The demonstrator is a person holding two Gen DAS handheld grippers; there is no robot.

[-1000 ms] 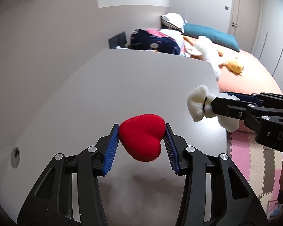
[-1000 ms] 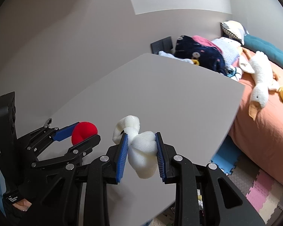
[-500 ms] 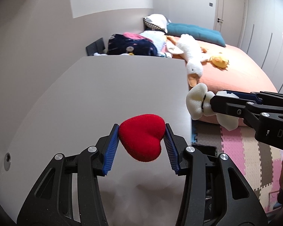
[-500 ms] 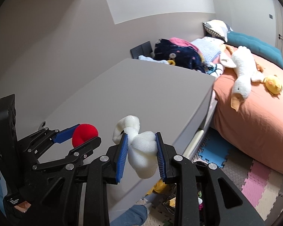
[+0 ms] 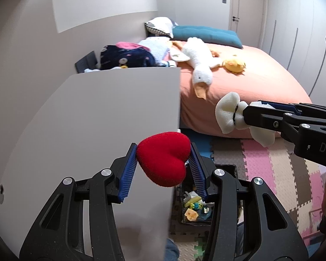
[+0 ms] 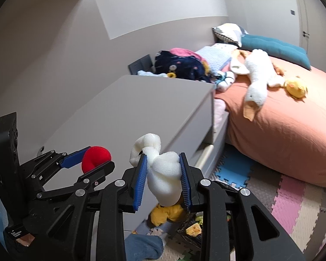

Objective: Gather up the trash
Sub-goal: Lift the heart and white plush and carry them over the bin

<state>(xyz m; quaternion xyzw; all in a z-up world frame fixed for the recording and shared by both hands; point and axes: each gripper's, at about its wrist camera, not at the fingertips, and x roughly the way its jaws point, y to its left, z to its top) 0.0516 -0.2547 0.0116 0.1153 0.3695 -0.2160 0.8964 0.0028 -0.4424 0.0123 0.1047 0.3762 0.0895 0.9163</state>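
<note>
My left gripper [image 5: 163,163] is shut on a red foam heart [image 5: 165,161], held in the air over the right edge of the grey table [image 5: 97,113]. The right gripper [image 6: 164,174] is shut on a knotted white foam piece [image 6: 163,174], out past the table's edge above the floor. From the left wrist view the white foam piece [image 5: 230,113] and right gripper show at the right. The right wrist view catches the left gripper [image 6: 91,158] with the red heart [image 6: 95,157] at the left. A dark bin [image 5: 197,206] with scraps sits on the floor beneath.
A bed with an orange cover [image 5: 250,82] holds a white plush goose [image 5: 200,65], a yellow plush [image 5: 234,65] and piled clothes [image 5: 128,56]. Puzzle foam mats [image 5: 271,169] cover the floor. A person's jeans leg [image 6: 141,248] is below.
Both grippers have swung right with their foam pieces, from over the table toward its right edge; the floor mats and the bin have come into view. Neither grip changed.
</note>
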